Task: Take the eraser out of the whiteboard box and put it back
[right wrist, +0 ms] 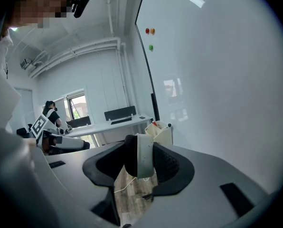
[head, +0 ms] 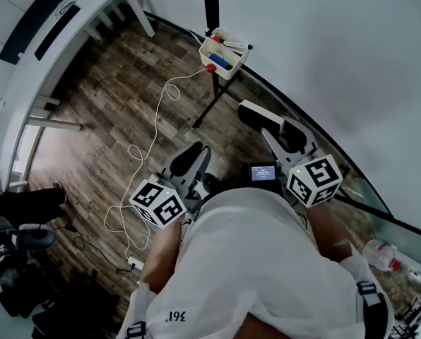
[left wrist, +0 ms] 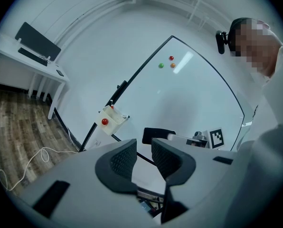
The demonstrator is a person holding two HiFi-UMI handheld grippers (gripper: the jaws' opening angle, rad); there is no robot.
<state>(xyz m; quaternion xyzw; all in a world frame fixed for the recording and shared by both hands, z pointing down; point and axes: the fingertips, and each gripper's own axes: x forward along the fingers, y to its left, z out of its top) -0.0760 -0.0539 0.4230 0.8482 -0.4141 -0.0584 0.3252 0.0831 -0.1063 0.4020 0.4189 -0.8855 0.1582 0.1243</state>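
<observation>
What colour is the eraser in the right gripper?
The eraser is white and black, clearest in right gripper view.

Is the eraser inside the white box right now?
No, the eraser sits squeezed in the jaws of the right gripper, apart from the white box.

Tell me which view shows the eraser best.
Right gripper view: the eraser is close and central, clamped by the right gripper. Head view shows it small, from above; left gripper view shows its distant dark end.
</observation>
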